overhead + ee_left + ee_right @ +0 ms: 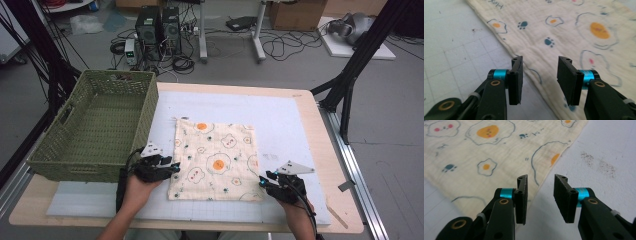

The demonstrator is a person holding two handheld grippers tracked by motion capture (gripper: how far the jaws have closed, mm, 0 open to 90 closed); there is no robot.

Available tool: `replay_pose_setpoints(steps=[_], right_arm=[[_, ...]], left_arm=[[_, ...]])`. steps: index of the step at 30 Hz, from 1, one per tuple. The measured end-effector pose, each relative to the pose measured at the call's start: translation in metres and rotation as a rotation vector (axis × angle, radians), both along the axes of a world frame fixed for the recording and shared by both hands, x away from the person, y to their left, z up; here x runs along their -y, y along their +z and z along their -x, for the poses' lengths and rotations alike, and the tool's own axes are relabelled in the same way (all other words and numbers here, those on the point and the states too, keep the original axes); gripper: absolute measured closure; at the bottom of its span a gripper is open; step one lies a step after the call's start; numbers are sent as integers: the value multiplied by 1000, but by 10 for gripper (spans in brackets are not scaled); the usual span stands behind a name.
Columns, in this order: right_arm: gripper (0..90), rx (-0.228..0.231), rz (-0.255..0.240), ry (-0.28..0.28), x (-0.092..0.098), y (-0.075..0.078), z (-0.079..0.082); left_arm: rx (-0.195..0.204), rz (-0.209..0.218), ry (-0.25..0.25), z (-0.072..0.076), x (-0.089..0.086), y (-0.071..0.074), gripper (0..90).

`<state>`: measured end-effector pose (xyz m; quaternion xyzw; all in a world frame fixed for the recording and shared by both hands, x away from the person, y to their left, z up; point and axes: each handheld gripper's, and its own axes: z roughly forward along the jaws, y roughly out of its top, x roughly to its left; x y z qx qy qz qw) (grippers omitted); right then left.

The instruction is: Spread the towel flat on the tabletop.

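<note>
A cream cloth (215, 160) printed with fried eggs and paw marks lies flat on the white mat (280, 115). My left gripper (175, 167) is at the cloth's near left edge, jaws open. In the left gripper view the cloth's (564, 32) edge runs under the gap of that gripper (540, 72), and nothing is pinched. My right gripper (263, 181) stands open at the cloth's near right corner. In the right gripper view this gripper (540, 192) has bare mat in its gap, and the cloth (474, 157) lies beside its left jaw.
A green woven basket (80, 170) stands on the table's left side, close to my left gripper. The wooden table edge (322, 150) borders the mat on the right. Computer towers (157, 27) and cables lie on the floor beyond the table.
</note>
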<state>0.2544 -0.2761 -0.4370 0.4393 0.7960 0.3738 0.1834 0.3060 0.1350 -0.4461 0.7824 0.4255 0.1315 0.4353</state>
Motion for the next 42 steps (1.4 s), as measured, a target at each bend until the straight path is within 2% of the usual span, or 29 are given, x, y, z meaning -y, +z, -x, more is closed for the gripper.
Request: replay_pose_setpoints(steps=[2, 3, 4, 5, 6, 7, 9, 11, 13, 14, 15, 16, 18, 19, 20, 21, 23, 24, 27, 29, 30, 31, 32, 35, 36, 37, 38, 39, 42], right_arm=[[664, -10, 0, 3, -2, -2, -4], [703, -39, 15, 16, -7, -8, -8], [758, -31, 6, 19, -8, -9, -8], [818, -39, -1, 33, -9, -9, -9], [818, -39, -1, 33, -9, -9, -9], [870, -47, 0, 45, -9, -8, -9], [884, -58, 23, 42, -12, -5, -6], [885, -67, 26, 42, -10, -5, -5], [885, -76, 31, 37, -7, -4, -2], [884, -72, 49, 40, -6, -3, 1], [884, -72, 49, 40, -6, -3, 1], [884, -75, 51, 38, -7, -2, 1], [859, -63, 48, 42, -9, -2, -1], [771, -51, 30, 46, -10, -1, -2], [771, -51, 30, 46, -10, -1, -2], [695, -16, 9, 38, -11, 1, -5], [684, -6, 0, 34, -11, 3, -7], [683, 5, 3, 36, -11, 3, -9], [683, 19, 13, 30, -11, 4, -24], [683, 28, 8, 22, -11, 4, -40], [681, 26, 10, 13, -12, 4, -50], [680, 29, 17, 1, -13, 4, -69], [680, 29, 17, 1, -13, 4, -69], [673, 44, 1, -9, -14, 6, -96], [670, 43, 2, -11, -15, 7, -104], [649, 50, -2, -19, -15, 6, -118], [649, 50, -2, -19, -15, 6, -118], [574, 46, -2, -38, -16, 3, -129], [553, 58, 7, -71, -17, -4, -138]], left_arm=[[8, -49, 10, -4, 5, -4, 607], [39, -81, 13, -3, 7, -4, 753], [51, -82, -2, -2, 7, -5, 855], [57, -90, -9, 0, 8, -5, 862], [60, -103, -6, 0, 9, -4, 862], [65, -112, 10, 2, 11, -4, 868], [59, -117, 26, 3, 11, -3, 870], [49, -125, 31, 5, 8, -2, 870], [37, -103, 33, 7, 3, -2, 868], [25, -84, 36, 6, -2, -2, 844], [25, -84, 36, 6, -2, -2, 797], [24, -75, 45, 5, -2, -2, 797], [18, -58, 58, 2, -3, -1, 620], [23, -46, 55, 0, -3, -1, 574], [36, -44, 51, -2, -2, 1, 574], [41, -34, 56, -5, 0, 2, 528], [69, -22, 71, -10, 3, 3, 517], [98, -26, 81, -14, 5, 5, 519], [127, -34, 97, -27, 11, 9, 530], [159, -48, 111, -38, 16, 12, 546], [152, -45, 122, -44, 18, 13, 547], [149, -34, 133, -50, 19, 14, 554], [148, -16, 150, -57, 20, 15, 554], [137, -7, 177, -73, 23, 15, 566], [126, 4, 186, -77, 23, 14, 571], [106, 4, 197, -83, 23, 12, 574], [96, 0, 212, -88, 23, 9, 574], [91, 1, 223, -91, 23, 7, 574], [50, -10, 247, -99, 22, -2, 576]])
